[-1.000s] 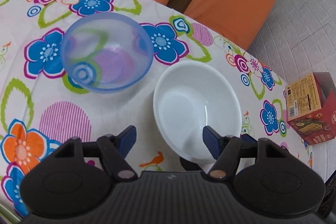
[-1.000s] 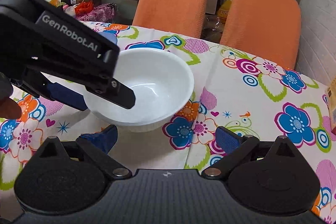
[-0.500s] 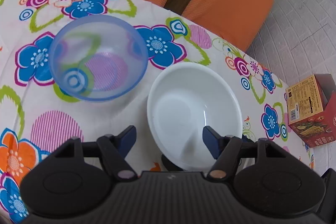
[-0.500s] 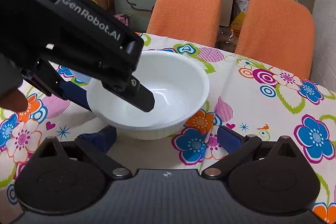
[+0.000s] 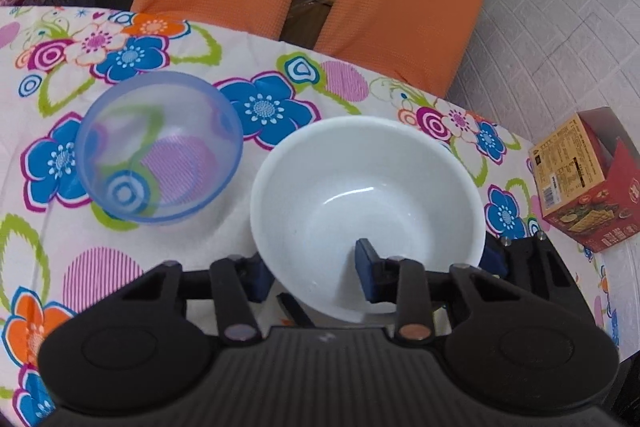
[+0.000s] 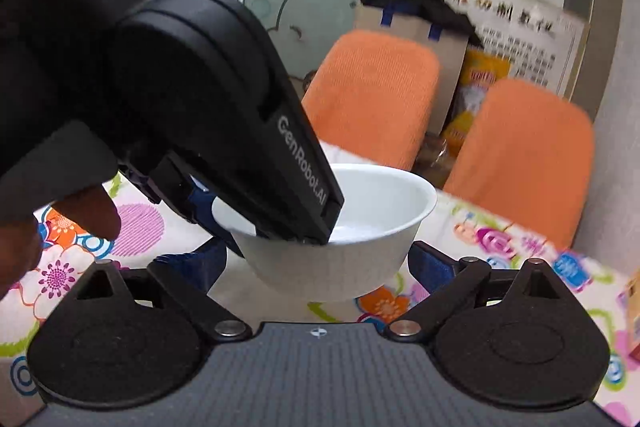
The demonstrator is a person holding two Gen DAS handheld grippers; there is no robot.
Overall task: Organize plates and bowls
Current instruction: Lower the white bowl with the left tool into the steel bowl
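Note:
A white bowl (image 5: 360,187) sits right of centre on the flowered tablecloth (image 5: 120,267), tilted toward the camera. My left gripper (image 5: 313,277) is shut on its near rim, with one blue pad inside the bowl and the other outside the wall. In the right wrist view the same white bowl (image 6: 340,259) sits between the wide-apart fingers of my right gripper (image 6: 318,265), which is open. The left gripper (image 6: 260,219) reaches into the bowl from the upper left. A clear blue bowl (image 5: 160,147) stands empty to the left of the white one.
Two orange chairs (image 5: 400,7) stand behind the table's far edge. A red and tan carton (image 5: 580,183) lies on the floor past the table's right side. A person's hand (image 6: 80,215) holds the left gripper. A poster and a cardboard box (image 6: 408,27) are at the back wall.
The left gripper's fingers have narrowed onto the white bowl's rim, and the bowl now looks nearer and tilted. The right gripper has come in low, its open fingers now flanking the bowl.

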